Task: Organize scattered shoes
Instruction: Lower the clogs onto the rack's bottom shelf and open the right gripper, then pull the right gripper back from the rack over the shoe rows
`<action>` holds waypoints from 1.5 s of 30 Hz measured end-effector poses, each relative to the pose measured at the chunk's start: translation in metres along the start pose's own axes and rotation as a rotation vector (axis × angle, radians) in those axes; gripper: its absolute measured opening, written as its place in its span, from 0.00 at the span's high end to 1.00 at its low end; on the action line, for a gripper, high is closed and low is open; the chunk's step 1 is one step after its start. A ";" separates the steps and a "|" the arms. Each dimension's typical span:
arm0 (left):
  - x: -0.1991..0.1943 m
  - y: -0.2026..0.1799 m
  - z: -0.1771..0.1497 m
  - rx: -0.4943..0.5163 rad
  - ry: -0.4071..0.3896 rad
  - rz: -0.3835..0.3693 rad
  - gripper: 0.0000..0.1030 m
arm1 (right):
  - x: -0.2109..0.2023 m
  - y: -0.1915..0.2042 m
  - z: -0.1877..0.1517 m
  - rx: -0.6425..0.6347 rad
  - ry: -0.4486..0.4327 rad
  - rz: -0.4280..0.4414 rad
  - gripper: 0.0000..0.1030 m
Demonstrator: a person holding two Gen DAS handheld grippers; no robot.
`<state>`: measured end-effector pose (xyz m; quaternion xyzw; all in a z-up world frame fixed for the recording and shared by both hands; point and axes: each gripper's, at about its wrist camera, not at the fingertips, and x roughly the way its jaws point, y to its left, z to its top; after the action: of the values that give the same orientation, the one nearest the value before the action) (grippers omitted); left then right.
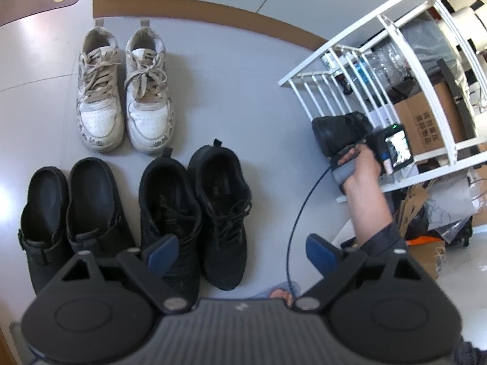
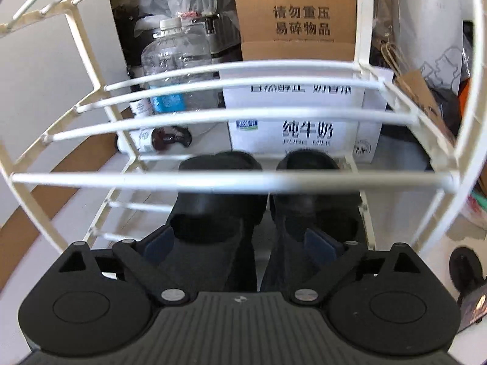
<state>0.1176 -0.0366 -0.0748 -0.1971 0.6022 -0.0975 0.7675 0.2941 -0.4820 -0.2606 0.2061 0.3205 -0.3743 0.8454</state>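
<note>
White lace-up sneakers (image 1: 123, 91), worn, paired side by side at 11 o'clock on the floor, toes toward the camera. Black clogs (image 1: 73, 213) paired at 8 o'clock, just below them. Black lace-up sneakers (image 1: 197, 210) paired at 6 o'clock, touching. Two black shoes (image 2: 261, 200) side by side on the white wire rack (image 2: 231, 179), lower shelf, toes inward.

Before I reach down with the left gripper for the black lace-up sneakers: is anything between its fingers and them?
Nothing visible. The left gripper hangs open directly over the black lace-up sneakers, with no object between.
</note>
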 end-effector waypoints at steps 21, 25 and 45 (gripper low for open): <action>-0.053 0.005 -0.013 0.023 -0.098 0.031 0.12 | -0.074 0.024 -0.008 -0.300 0.215 0.137 0.17; -0.053 0.005 -0.014 0.015 -0.098 0.040 0.12 | -0.105 0.026 0.015 -0.338 0.239 0.142 0.22; -0.063 0.000 -0.037 0.138 -0.080 0.091 0.13 | -0.251 -0.042 0.042 -0.311 0.297 0.208 0.24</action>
<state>0.0658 -0.0189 -0.0269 -0.1199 0.5711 -0.0956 0.8064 0.1496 -0.4076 -0.0603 0.1582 0.4720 -0.1971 0.8446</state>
